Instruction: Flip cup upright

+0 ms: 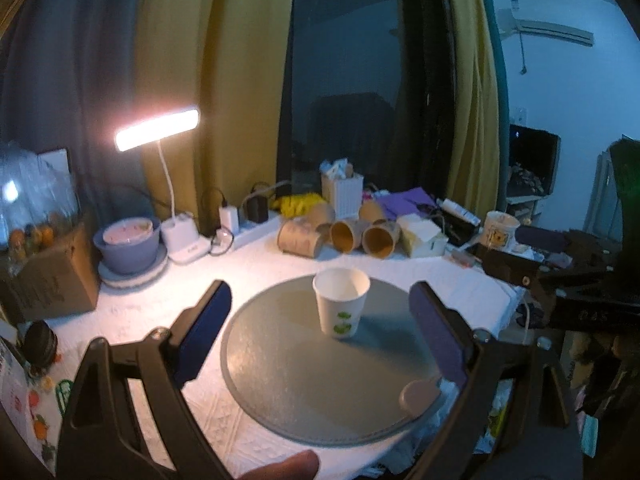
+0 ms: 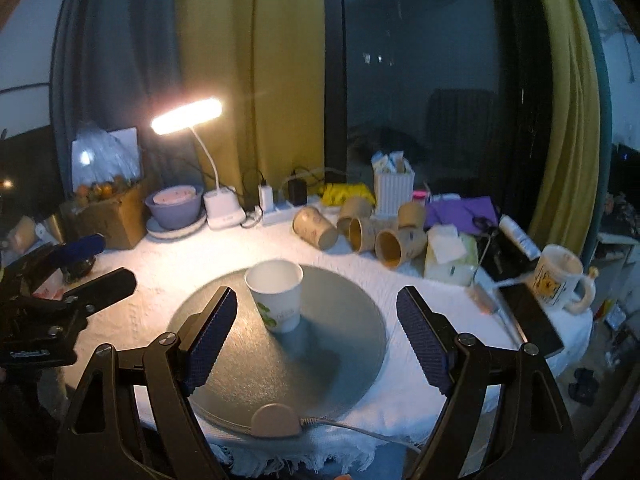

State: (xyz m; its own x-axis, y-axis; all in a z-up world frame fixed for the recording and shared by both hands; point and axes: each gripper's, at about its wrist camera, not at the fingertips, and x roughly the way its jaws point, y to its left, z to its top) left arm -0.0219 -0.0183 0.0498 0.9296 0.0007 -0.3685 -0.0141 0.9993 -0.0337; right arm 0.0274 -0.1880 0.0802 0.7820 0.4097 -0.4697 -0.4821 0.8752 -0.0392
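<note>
A white paper cup point(image 1: 341, 303) with green marks stands upright, mouth up, on a round grey mat point(image 1: 280, 380). In the left wrist view my left gripper point(image 1: 320, 308) is open and empty, its blue pads on either side of the cup and nearer the camera. In the right wrist view the cup point(image 2: 276, 295) stands on the mat point(image 2: 332, 344). My right gripper point(image 2: 316, 312) is open and empty, held back from the cup. The left gripper point(image 2: 98, 262) also shows at the left edge there, and the right gripper's black frame point(image 1: 520, 276) shows at the right of the left view.
Several brown paper cups point(image 2: 360, 232) lie on their sides at the back. A lit desk lamp point(image 2: 186, 116), purple bowl point(image 2: 174, 204), white holder point(image 2: 392, 188), mug point(image 2: 560, 276), tissue pack point(image 2: 448, 256) and cardboard box point(image 2: 112, 212) ring the white-clothed table point(image 2: 168, 256). A cable puck point(image 2: 276, 420) sits at the mat's front.
</note>
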